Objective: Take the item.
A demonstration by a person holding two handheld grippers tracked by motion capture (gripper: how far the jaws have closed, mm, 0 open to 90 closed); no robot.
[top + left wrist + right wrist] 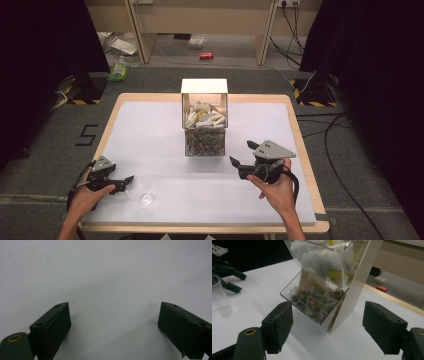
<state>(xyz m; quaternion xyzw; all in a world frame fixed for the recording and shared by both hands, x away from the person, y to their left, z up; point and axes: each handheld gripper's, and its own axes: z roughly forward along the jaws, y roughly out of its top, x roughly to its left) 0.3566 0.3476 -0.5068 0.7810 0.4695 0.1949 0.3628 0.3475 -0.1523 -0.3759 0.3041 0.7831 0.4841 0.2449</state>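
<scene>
Reaching toward the clear two-tier dispenser (pixel 204 122) at the middle of the table (pixel 150 125) looks like the step in hand: the right gripper (pixel 241 156) hangs just beside it, jaws spread and empty, aimed at the lower bin of dark tea bags (pixel 312 302). The left gripper (pixel 125 181) rests spread beside the clear cup (pixel 140 191). Next comes sliding into that bin's opening and pinching one bag.

Surface (pixel 150 130) had a matt, smooth white top w/ pale wood edge. Dispenser (pixel 332 277) was glossy clear plastic, holding paper tea bags (pixel 312 301). Cup (pixel 219 300) was clear thin plastic. Right claw (pixel 327 327) pads looked matt black, slightly rough.
</scene>
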